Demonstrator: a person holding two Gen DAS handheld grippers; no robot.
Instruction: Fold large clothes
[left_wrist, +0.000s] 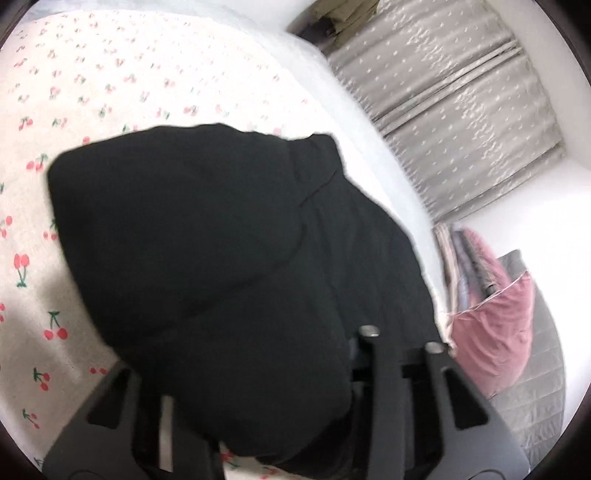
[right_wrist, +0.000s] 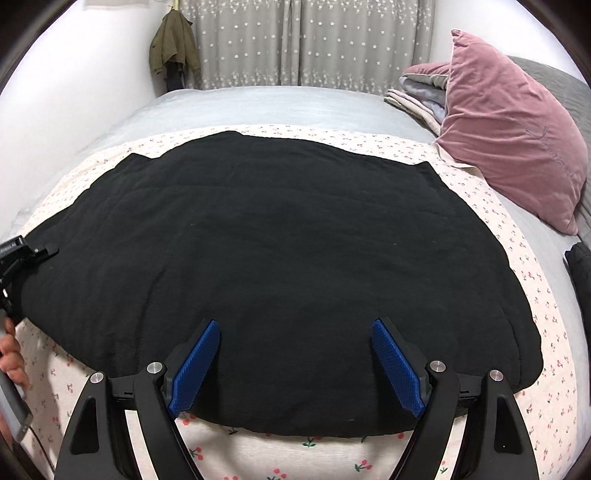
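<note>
In the left wrist view, one black garment (left_wrist: 229, 258) fills the middle, lying on a cherry-print sheet (left_wrist: 74, 92) on the bed; a fold of it bulges up over the left gripper (left_wrist: 258, 398), whose fingertips are buried under the cloth, so whether it grips the fabric cannot be told. The picture is blurred. One pink pillow (left_wrist: 491, 332) and grey curtains (left_wrist: 461, 110) lie off to the right. In the right wrist view, the same single garment (right_wrist: 280, 266) is spread flat on the sheet (right_wrist: 554, 332), its long axis running left to right across the bed, with two small corners sticking out along its far edge. The right gripper (right_wrist: 295, 365) is spread wide, its two blue pads (right_wrist: 195, 369) apart over the garment's near edge and holding nothing. At the left edge, the other gripper (right_wrist: 22, 258) meets the garment's left end. One pink pillow (right_wrist: 517, 136) leans at the right beside folded blankets (right_wrist: 413, 92), and one olive jacket (right_wrist: 171, 48) hangs by the curtains (right_wrist: 306, 40).
</note>
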